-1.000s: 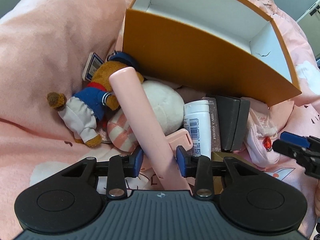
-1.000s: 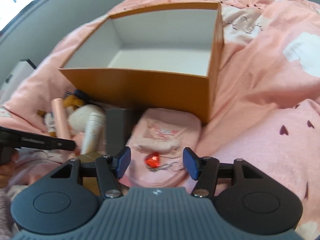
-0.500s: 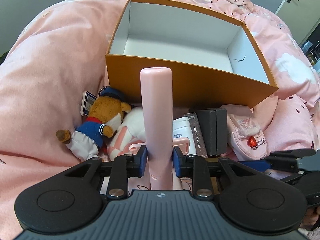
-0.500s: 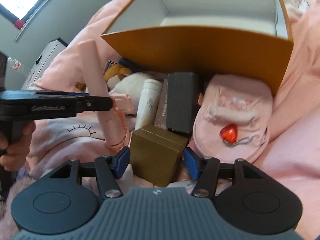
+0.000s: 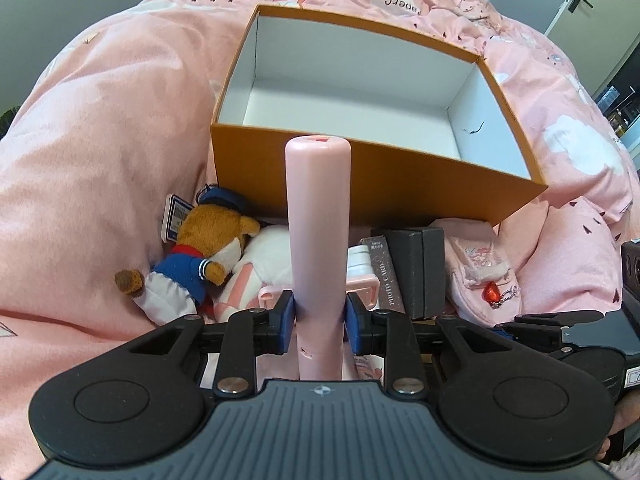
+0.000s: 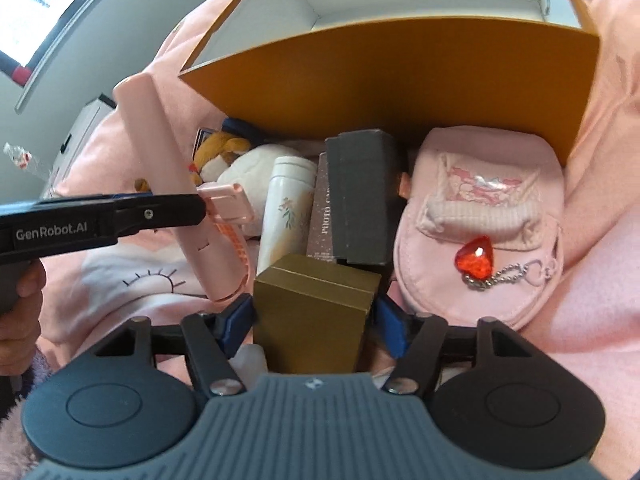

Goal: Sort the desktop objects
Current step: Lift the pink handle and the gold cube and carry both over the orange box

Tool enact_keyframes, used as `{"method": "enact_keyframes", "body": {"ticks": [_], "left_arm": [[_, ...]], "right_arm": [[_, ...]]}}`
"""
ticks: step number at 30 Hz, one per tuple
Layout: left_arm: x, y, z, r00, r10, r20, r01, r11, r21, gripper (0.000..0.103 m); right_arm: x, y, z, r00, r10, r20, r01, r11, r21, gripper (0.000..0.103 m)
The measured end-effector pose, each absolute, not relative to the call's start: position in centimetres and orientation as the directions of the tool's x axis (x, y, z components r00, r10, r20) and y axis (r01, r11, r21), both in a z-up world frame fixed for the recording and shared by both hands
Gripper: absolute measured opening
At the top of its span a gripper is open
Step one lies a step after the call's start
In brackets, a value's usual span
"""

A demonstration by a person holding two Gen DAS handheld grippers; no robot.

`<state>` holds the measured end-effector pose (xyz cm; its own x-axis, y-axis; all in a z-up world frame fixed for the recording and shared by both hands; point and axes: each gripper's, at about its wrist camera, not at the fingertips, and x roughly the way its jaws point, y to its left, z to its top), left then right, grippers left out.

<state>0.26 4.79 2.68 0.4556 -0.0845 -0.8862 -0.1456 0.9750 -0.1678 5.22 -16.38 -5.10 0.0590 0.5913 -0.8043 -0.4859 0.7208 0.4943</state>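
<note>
Pink plastic handle [image 5: 318, 224], long, smooth and round-ended, stands nearly upright in the left gripper [image 5: 318, 322], whose blue pads are clamped on its lower part. It is lifted clear of the heap, its tip showing in front of the near wall of the orange cardboard box [image 5: 384, 184]. In the right wrist view a pink comb-like head [image 6: 234, 232] juts from its low end.

To its right, the right gripper [image 6: 314, 322] straddles a gold-coloured square cardboard box [image 6: 316, 308]; its jaws are opening, the box between them, with a sliver of gap at each pad.

Behind the gold box lie a white bottle with a leaf print [image 6: 286, 208], a glittery brown "PHOTO CARD" packet [image 6: 322, 220] and a dark grey rectangular box [image 6: 362, 200]. Right of those sits a pink fabric pouch [image 6: 480, 208] with a red heart charm [image 6: 474, 260] on a ball chain. At the left of the heap lie a brown plush bear in a blue sailor top [image 5: 200, 252] and a white plush toy [image 5: 266, 260].

The orange box is open, white inside, just beyond the heap. All of it rests on a pink printed quilt [image 5: 100, 160].
</note>
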Motion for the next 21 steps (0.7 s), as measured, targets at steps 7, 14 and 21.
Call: {"method": "enact_keyframes", "body": {"ticks": [7,14,21], "left_arm": [[0.3,4.9,4.1,0.49,-0.096,-0.867,-0.13,0.975,-0.182,0.03],[0.8,5.2,6.7,0.556,-0.12,-0.822,-0.103,0.972,-0.212,0.03],[2.5,5.0,10.5,0.638,-0.099,-0.764,-0.051,0.984,-0.17,0.03]], "right_arm": [[5.6,-18.1,-2.1,0.115,0.654,-0.748,-0.501,0.688,0.525,0.067],[7.5,-18.8,2.5,0.2,0.711,-0.674,-0.555,0.649,0.52,0.066],[10.3,-18.5,6.5,0.302,0.724,-0.62,-0.615,0.645,0.453,0.066]]}}
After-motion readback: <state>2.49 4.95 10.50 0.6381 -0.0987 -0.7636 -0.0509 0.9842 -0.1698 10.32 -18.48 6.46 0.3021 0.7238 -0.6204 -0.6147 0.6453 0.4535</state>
